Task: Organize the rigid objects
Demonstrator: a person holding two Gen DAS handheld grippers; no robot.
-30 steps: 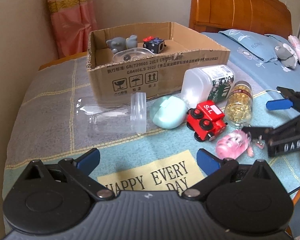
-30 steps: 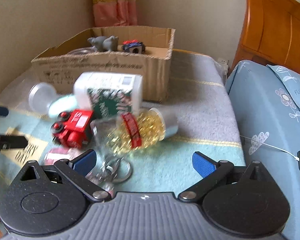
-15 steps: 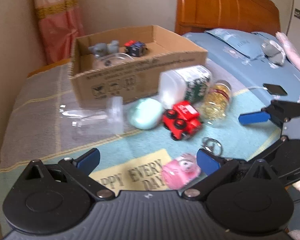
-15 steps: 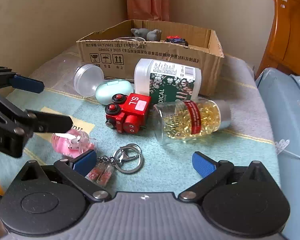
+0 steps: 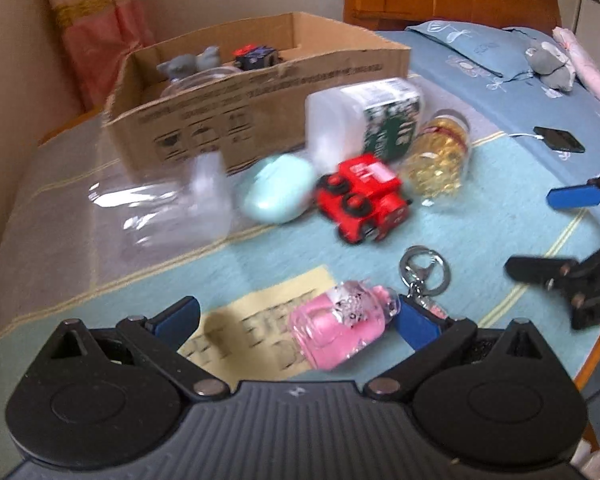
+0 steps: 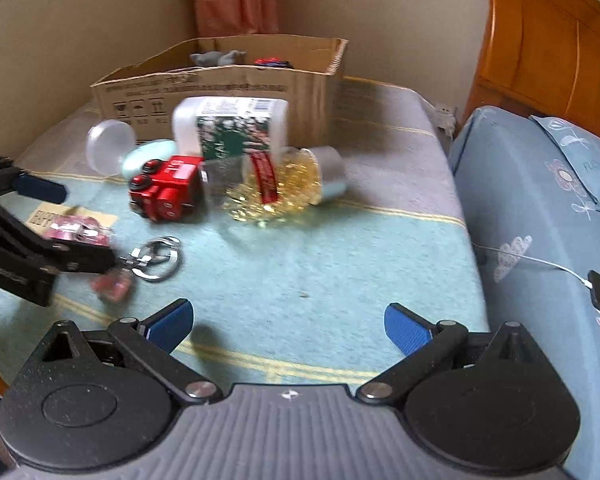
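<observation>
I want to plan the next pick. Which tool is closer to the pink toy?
Left. The left tool has the pink toy between its open fingers. The right tool is open too, farther off to the toy's right.

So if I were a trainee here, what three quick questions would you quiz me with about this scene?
1. True or false: the left tongs are open, with the pink toy lying between their tips.
2. What lies closest to the red toy train? A) the mint-green case B) the phone C) the grey figurine
3. Fill in: the grey figurine sits inside the ____.

Key: 1 true; 2 A; 3 cardboard box.
</observation>
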